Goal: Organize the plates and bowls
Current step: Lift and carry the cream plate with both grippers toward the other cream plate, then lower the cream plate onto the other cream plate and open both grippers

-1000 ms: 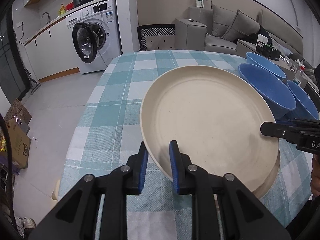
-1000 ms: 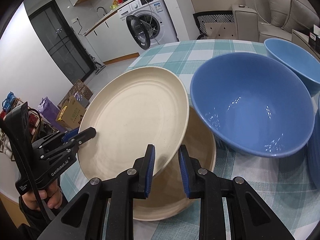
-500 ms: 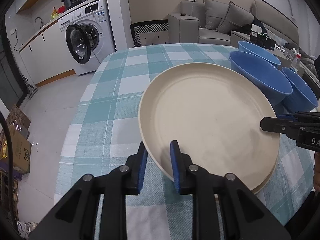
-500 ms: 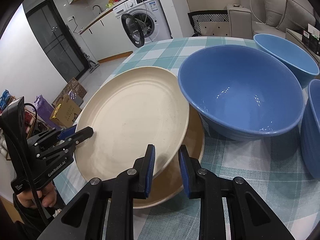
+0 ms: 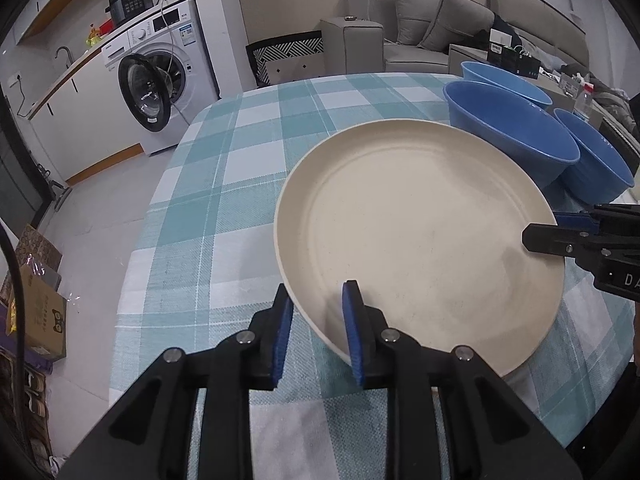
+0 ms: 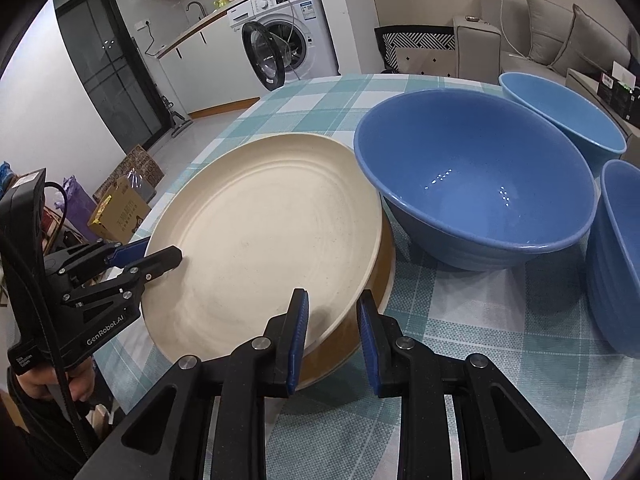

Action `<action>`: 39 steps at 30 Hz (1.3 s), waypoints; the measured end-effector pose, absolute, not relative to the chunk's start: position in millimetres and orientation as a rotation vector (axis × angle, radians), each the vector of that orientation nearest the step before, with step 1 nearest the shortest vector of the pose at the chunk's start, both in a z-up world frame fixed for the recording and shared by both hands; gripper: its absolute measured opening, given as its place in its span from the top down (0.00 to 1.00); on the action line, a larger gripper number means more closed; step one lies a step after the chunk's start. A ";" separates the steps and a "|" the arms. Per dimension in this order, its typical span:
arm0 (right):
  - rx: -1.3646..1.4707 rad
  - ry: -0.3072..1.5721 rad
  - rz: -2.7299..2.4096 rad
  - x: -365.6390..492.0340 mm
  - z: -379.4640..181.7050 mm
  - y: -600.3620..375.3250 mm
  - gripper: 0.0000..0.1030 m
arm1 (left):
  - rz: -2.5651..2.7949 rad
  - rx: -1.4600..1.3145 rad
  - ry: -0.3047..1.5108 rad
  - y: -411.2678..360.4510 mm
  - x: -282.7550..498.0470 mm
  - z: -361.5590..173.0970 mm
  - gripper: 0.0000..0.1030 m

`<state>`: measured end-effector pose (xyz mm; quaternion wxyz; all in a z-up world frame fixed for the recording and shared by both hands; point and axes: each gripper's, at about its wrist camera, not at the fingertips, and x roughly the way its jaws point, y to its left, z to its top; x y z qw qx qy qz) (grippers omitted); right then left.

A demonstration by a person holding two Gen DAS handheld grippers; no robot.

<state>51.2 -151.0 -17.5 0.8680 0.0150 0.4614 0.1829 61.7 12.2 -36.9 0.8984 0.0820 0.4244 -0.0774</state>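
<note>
The left claw [image 5: 316, 320] is opening, the cream plate's [image 5: 420, 232] rim between its pads. The right claw [image 6: 332, 320] pinches the opposite rim (a brown plate [image 6: 352, 344] lies beneath), blue bowl [image 6: 476, 188] just beyond.

The lower plate [image 6: 352, 344] lies mostly hidden under the cream plate [image 6: 264, 240]; the nearest bowl [image 6: 618, 264] is cut off by the frame edge.

Two cream plates [image 6: 260, 236] stacked, nine o'clock; three blue bowls [image 6: 476, 184] at three; two grippers [image 6: 332, 336].

Washing machine [image 5: 160, 80], grey sofa [image 5: 424, 36]
</note>
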 end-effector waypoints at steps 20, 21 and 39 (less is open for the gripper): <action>-0.144 0.923 0.317 39.9 -15.9 -139.0 0.70 | -0.173 0.277 0.898 -2.1 57.7 -41.8 0.73; -0.151 0.922 0.314 39.8 -16.0 -138.5 0.70 | -0.173 0.279 0.900 -2.2 58.0 -42.5 0.73; -0.202 0.917 0.314 38.8 -23.8 -137.8 0.60 | -0.167 0.308 0.907 -3.9 56.4 -46.6 0.69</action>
